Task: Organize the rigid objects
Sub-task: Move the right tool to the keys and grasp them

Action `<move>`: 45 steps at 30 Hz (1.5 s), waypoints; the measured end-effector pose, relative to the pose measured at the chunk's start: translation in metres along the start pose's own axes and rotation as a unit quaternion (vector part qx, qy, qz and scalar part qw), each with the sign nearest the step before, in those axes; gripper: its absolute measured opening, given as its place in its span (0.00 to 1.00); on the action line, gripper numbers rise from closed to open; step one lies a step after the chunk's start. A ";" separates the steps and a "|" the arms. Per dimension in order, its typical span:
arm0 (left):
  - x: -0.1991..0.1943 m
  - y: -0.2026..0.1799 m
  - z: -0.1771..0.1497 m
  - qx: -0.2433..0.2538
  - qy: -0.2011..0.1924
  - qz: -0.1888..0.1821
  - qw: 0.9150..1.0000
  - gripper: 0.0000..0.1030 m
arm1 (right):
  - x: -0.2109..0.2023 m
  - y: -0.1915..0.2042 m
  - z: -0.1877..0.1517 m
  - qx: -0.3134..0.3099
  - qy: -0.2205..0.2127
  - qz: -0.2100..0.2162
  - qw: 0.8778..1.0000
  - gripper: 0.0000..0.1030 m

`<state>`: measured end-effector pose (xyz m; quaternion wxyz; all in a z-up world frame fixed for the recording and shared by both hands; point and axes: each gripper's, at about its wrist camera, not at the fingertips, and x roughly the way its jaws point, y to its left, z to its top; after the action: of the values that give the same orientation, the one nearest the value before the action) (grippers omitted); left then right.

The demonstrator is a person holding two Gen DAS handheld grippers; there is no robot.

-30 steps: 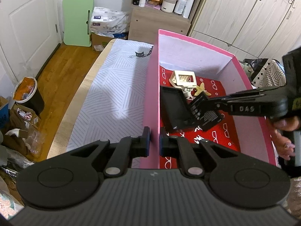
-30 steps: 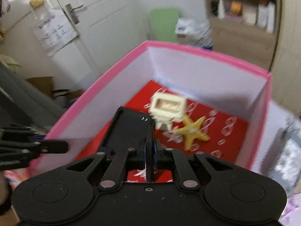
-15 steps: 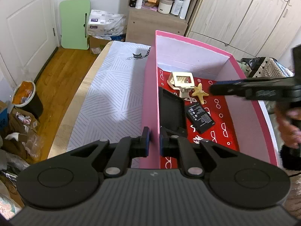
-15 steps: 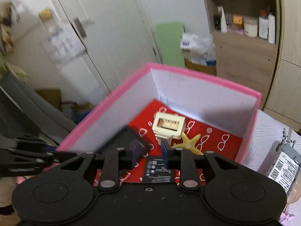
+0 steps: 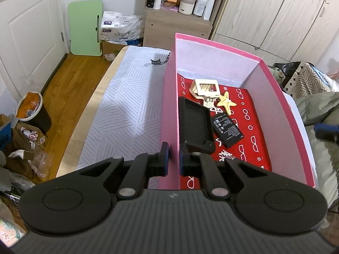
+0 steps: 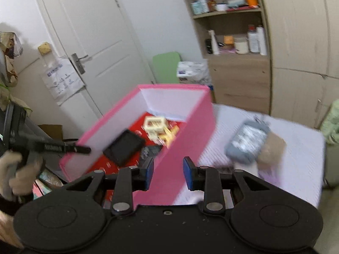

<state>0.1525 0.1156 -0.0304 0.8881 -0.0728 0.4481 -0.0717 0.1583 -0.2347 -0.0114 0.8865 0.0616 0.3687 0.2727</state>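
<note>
A pink box [image 5: 169,97] with a red lining stands on the striped tablecloth. Inside it lie a black case [image 5: 195,124], a black battery [image 5: 227,130], a cream frame [image 5: 204,87] and a yellow starfish [image 5: 226,104]. My left gripper [image 5: 173,160] is shut on the box's left wall near its front corner. My right gripper [image 6: 168,171] is drawn back outside the box, its jaws opening with nothing held. The pink box [image 6: 180,148] shows behind the gap, and the pads do not touch it. A blurred grey labelled object [image 6: 246,144] lies on the cloth to the right.
A brownish item [image 6: 272,148] lies against the grey object. The tablecloth [image 5: 131,105] stretches left of the box to the table edge. Beyond are a shelf unit [image 5: 180,19], wardrobe doors, a white door, and bins and bags [image 5: 31,114] on the wooden floor.
My right gripper let go of the black battery, which now lies flat in the box. It opened and pulled back out to the right. The left gripper stayed put.
</note>
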 end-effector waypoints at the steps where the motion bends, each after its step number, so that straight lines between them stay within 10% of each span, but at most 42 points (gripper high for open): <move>1: 0.000 -0.001 0.000 0.002 0.001 0.001 1.000 0.09 | -0.003 -0.004 -0.008 0.003 0.001 -0.005 1.000 0.35; 14: 0.000 -0.008 -0.010 0.022 -0.004 0.021 1.000 0.09 | 0.002 -0.043 -0.091 0.043 0.025 -0.044 0.998 0.43; 25: -0.001 -0.009 -0.012 0.025 -0.003 0.025 0.999 0.09 | 0.036 -0.046 -0.096 0.084 0.016 -0.032 0.996 0.47; 31: 0.000 -0.009 -0.012 0.025 -0.002 0.022 0.999 0.09 | 0.032 -0.055 -0.090 0.110 -0.005 -0.042 0.993 0.10; 45: 0.000 -0.008 -0.012 0.023 0.000 0.017 1.000 0.09 | -0.001 -0.056 -0.058 0.135 -0.074 0.006 0.988 0.08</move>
<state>0.1428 0.1069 -0.0358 0.8908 -0.0447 0.4472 -0.0668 0.1421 -0.2880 -0.0699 0.8934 0.2033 0.3349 0.2198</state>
